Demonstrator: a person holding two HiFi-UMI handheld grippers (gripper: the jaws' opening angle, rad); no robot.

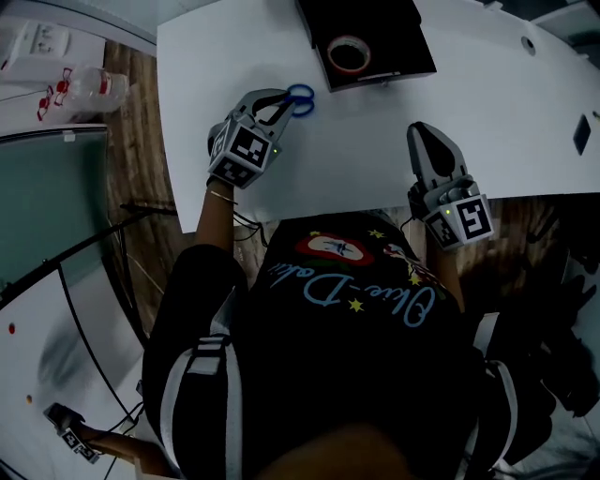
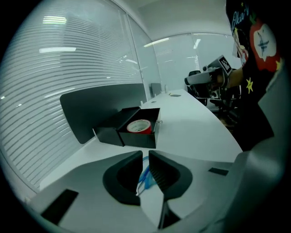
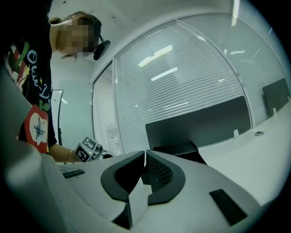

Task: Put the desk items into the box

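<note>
The scissors (image 1: 298,99) lie on the white desk (image 1: 375,141), right at the tip of the left gripper (image 1: 279,108). Their blue handle loops stick out just beyond the jaws, on the side toward the box (image 1: 394,28). In the left gripper view the scissors (image 2: 144,177) sit in the narrow gap between the two jaws of the left gripper (image 2: 145,157). The jaws stand a little apart and the pads do not visibly press on the blue handle. The black box (image 2: 138,139) stands open farther along the desk, apart from the scissors, with a red tape roll (image 2: 139,126) inside it.

The left forearm reaches out from the body over the near edge of the desk, a thin bracelet (image 1: 222,195) on the wrist, and its gripper tips down toward the desk. The right gripper (image 1: 422,129) is well apart from the scissors, over the near edge of the desk, held about level and pointing across it. Its jaws are together with nothing between them (image 3: 144,157).

Each gripper carries a cube with black-and-white square markers. The person's dark shirt bears light-blue cursive script with yellow stars and a red emblem. The script is upside down in the head view and I cannot read it with any certainty.
</note>
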